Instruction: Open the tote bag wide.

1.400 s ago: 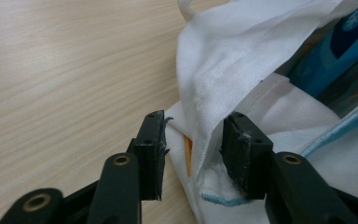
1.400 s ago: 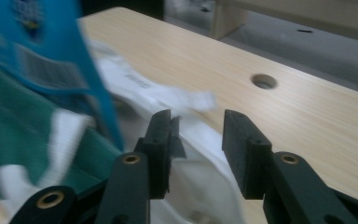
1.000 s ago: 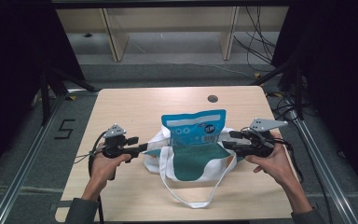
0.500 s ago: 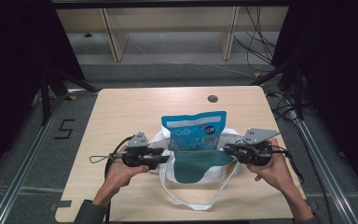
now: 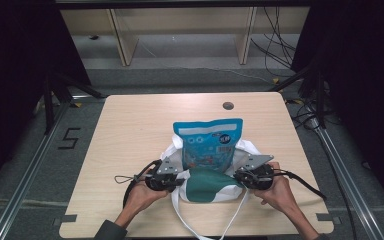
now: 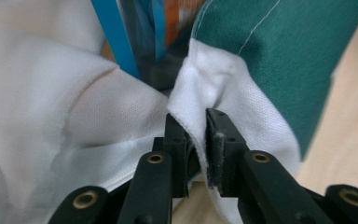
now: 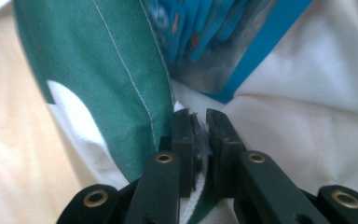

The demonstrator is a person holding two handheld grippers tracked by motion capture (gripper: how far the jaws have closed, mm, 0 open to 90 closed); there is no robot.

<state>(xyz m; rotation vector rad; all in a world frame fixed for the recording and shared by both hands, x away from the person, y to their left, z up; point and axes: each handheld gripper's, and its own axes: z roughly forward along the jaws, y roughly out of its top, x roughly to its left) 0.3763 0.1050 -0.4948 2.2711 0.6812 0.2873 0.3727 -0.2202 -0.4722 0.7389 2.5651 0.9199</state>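
- High view: a white cloth bag (image 5: 207, 187) with a dark green panel lies on the near half of the pale wood-grain tabletop (image 5: 130, 130), its mouth toward the person. A glossy blue pouch (image 5: 208, 145) with printed graphics sticks out of the bag's far end, lying flat.
- The left gripper (image 5: 179, 179) meets the bag's left edge and the right gripper (image 5: 236, 177) its right edge, each held in a hand with a grey three-cornered plate on top. White straps trail off the tabletop's near edge and are cut off by the frame. A small dark round hole (image 5: 228, 105) sits near the far edge.
- Left gripper view: the left gripper (image 6: 196, 135) is clenched on a fold of the bag (image 6: 214, 88), woven white fabric bunched between the black jaws. Green cloth with a white seam lies at upper right; the pouch (image 6: 116, 37) shows behind as blurred blue strips, its print unreadable.
- Right gripper view: the right gripper (image 7: 198, 133) pinches the bag (image 7: 121, 84) where green meets white, a frayed edge between the jaws. The pouch (image 7: 223, 42) sits inside, blurred, its lower part hidden by cloth.
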